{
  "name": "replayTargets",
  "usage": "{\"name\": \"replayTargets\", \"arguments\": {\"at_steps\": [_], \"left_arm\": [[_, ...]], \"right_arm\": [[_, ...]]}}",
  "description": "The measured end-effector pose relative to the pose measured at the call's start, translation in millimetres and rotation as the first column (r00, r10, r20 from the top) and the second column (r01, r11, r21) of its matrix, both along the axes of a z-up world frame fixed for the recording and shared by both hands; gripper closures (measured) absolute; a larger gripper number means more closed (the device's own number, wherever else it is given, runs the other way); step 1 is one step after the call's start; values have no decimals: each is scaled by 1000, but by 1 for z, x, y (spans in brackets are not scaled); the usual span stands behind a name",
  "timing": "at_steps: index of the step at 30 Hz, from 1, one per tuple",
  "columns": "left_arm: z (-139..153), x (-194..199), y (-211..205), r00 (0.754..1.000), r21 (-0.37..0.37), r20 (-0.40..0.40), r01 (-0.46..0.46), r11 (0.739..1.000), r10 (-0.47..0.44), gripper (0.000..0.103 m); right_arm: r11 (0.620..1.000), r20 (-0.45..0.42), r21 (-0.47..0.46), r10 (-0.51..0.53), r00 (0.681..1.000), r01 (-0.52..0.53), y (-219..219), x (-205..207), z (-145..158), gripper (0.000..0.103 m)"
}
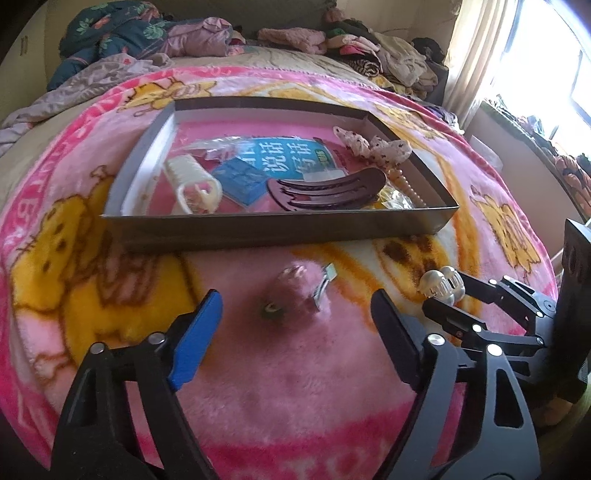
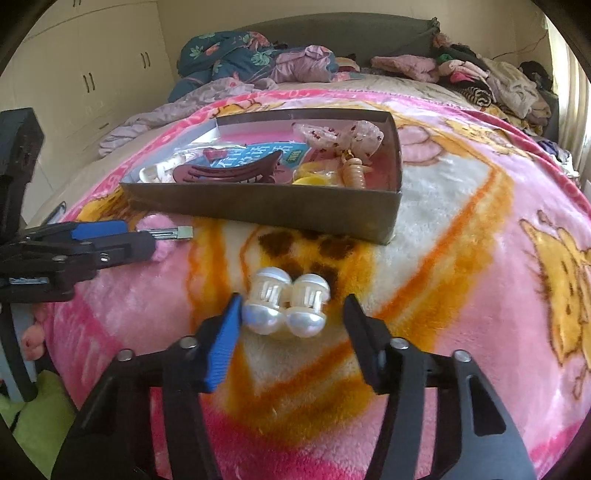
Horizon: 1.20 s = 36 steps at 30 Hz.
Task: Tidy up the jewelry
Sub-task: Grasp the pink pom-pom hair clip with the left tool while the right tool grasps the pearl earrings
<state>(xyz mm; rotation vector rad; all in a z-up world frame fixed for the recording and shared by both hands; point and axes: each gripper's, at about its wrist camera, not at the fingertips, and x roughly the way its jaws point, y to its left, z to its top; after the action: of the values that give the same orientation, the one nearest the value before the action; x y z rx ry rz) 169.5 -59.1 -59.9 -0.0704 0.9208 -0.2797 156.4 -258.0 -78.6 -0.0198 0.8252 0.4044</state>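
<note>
A shallow cardboard tray (image 1: 258, 229) (image 2: 258, 206) lies on the pink blanket and holds a brown hair claw (image 1: 325, 188) (image 2: 225, 172), a white clip (image 1: 192, 184), a spotted bow (image 1: 373, 146) (image 2: 340, 136) and a beaded piece (image 2: 354, 173). A pearl hair claw (image 2: 286, 304) (image 1: 441, 286) lies on the blanket between the open jaws of my right gripper (image 2: 293, 321) (image 1: 448, 295), the blue pad touching it. My left gripper (image 1: 295, 321) (image 2: 147, 236) is open around a pink fluffy hair clip (image 1: 301, 288) with a metal clasp (image 2: 173, 232).
The pink cartoon blanket (image 2: 480, 295) covers a bed. Piles of clothes (image 1: 147, 33) (image 2: 498, 81) lie at the far end. A window with curtains (image 1: 535, 74) is at the right, white cupboards (image 2: 92, 74) at the left.
</note>
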Motion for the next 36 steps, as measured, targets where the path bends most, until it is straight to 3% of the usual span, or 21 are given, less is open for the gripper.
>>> {"name": "replayTargets", "arguments": {"at_steps": [2,4,8,18,19,21,26,30,33,36], "left_arm": [[-3,4,-5,1000,1,-9,4,1000,-4,39],[-5,7,-9,1000,6,-12,-2,1000,2,55],[-8,10,-18,1000,23,-17,5,1000,-4,76],[11,0,-32,998,14,25,57,998,-57,78],[13,-1,-32,998,13,30,60,998,-60,82],[19,-2,-31,997,14,47,65,998,-66,103],[26,-3,-23,996,-7,60,59,998,-59,103],[20,0,-13,998,-34,26,51,998,-51,102],[12,3,-9,999,-46,-2,46,998,-46,64],[6,5,-13,997,-59,-20,67,996,-69,60]], "right_arm": [[1000,3,9,15,1000,-15,-1,0,1,58],[1000,8,10,24,1000,-24,-2,-1,1,58],[1000,13,25,13,1000,-13,-10,-3,3,58],[999,31,36,-31,999,29,-31,-8,14,58],[999,37,36,-34,999,32,-32,-9,17,58],[999,46,37,-37,998,35,-32,-11,22,59],[999,65,36,-32,997,29,-28,-13,34,58],[999,69,28,-29,997,27,-23,-12,37,59],[999,69,26,-30,997,28,-21,-12,39,59],[999,69,20,-35,997,34,-21,-13,39,59]]}}
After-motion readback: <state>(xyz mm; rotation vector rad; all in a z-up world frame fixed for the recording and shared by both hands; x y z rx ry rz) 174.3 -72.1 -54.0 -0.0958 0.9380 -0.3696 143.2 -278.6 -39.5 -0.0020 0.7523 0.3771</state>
